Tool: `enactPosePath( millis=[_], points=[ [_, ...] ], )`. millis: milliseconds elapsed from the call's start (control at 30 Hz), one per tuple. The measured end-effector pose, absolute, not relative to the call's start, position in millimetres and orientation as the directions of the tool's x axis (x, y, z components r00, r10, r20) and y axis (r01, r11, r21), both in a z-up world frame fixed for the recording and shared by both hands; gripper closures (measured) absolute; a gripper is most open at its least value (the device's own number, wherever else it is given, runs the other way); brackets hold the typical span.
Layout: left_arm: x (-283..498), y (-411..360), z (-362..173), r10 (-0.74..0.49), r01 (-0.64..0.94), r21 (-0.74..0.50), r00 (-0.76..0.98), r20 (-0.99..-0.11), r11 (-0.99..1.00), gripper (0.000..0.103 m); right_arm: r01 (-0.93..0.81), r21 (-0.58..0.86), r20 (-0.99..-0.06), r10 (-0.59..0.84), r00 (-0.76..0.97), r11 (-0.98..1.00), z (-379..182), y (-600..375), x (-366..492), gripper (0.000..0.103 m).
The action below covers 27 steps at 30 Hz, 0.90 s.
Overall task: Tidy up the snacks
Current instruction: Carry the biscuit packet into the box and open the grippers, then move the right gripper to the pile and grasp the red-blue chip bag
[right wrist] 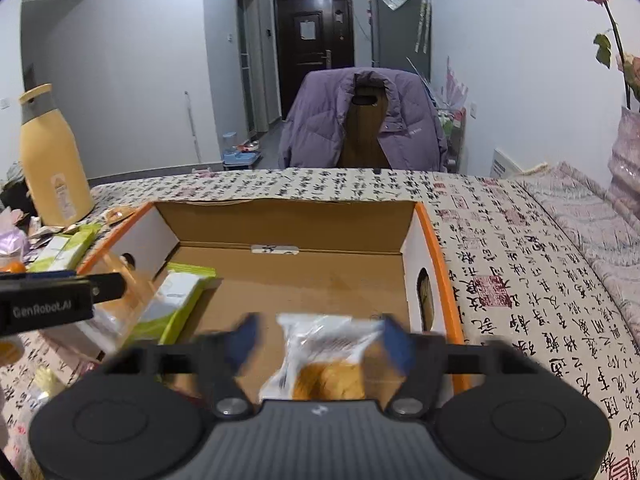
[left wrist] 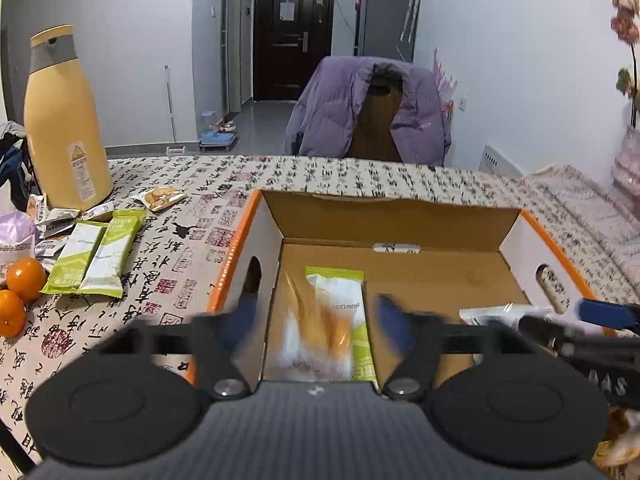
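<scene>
**Both grippers over the open box, fingers spread**

At the bottom of the left wrist view, the left gripper [left wrist: 316,320] has its fingers spread wide; a blurred orange-and-white snack packet [left wrist: 320,334] lies between them with gaps on both sides, over a green-edged packet [left wrist: 348,300] on the floor of the cardboard box [left wrist: 400,216]. At the right edge of that frame the right gripper [left wrist: 600,316] reaches in above a white packet [left wrist: 496,314].

In the right wrist view, the right gripper [right wrist: 320,338] is likewise released, its jaws apart around a clear-wrapped pastry [right wrist: 320,360] low in the frame; whether the right fingertip touches the wrapper is lost in blur.

Further up, at the left of the left wrist view, two green snack bars [left wrist: 96,256] lie on the calligraphy tablecloth [left wrist: 180,264], beside two oranges [left wrist: 20,288]. Behind them stands a yellow flask [left wrist: 60,128], and beyond the table a chair draped with a purple jacket [left wrist: 360,108].
</scene>
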<state>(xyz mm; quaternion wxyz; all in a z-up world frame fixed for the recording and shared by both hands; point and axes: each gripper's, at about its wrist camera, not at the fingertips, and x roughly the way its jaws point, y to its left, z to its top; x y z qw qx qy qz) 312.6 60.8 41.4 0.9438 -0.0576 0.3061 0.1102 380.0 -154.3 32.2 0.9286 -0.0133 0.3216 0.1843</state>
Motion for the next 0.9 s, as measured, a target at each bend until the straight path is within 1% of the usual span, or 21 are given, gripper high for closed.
enactPosePath(
  millis=[33, 100, 167, 400, 533, 633, 700, 900],
  points=[
    [307, 63, 43, 0.178, -0.25, -0.048, 0.799, -0.574, 0.967, 0.001, -0.358, 0.097, -0.592, 0.343, 0.73, 0.929, 34, -156, 376, 0.0],
    [296, 65, 48, 0.157, -0.223, -0.058, 0.826, -0.541, 0.973, 0.0, -0.372, 0.101, -0.573, 0.36, 0.736, 0.923, 37, -160, 369, 0.0],
    [288, 68, 52, 0.138, -0.207, -0.074, 0.836, -0.531, 0.976, 0.0, -0.375, 0.099, -0.56, 0.363, 0.744, 0.922, 39, -164, 362, 0.0],
    [264, 71, 65, 0.128, -0.209, -0.112, 0.861, -0.492, 0.971, 0.0, -0.378, 0.114, -0.504, 0.382, 0.774, 0.919, 52, -178, 338, 0.0],
    [241, 67, 69, 0.122, -0.192, -0.112, 0.883, -0.454, 0.975, 0.0, -0.394, 0.112, -0.47, 0.398, 0.788, 0.912, 59, -188, 316, 0.0],
    [224, 64, 67, 0.127, -0.193, -0.111, 0.892, -0.434, 0.975, 0.0, -0.4, 0.102, -0.459, 0.4, 0.793, 0.911, 61, -195, 299, 0.0],
    [210, 61, 64, 0.109, -0.174, -0.118, 0.899, -0.424, 0.978, 0.0, -0.403, 0.095, -0.455, 0.4, 0.796, 0.91, 62, -199, 288, 0.0],
    [171, 48, 51, 0.098, -0.149, -0.095, 0.908, -0.406, 0.984, 0.0, -0.422, 0.079, -0.435, 0.412, 0.801, 0.903, 59, -213, 253, 0.0]
  ],
)
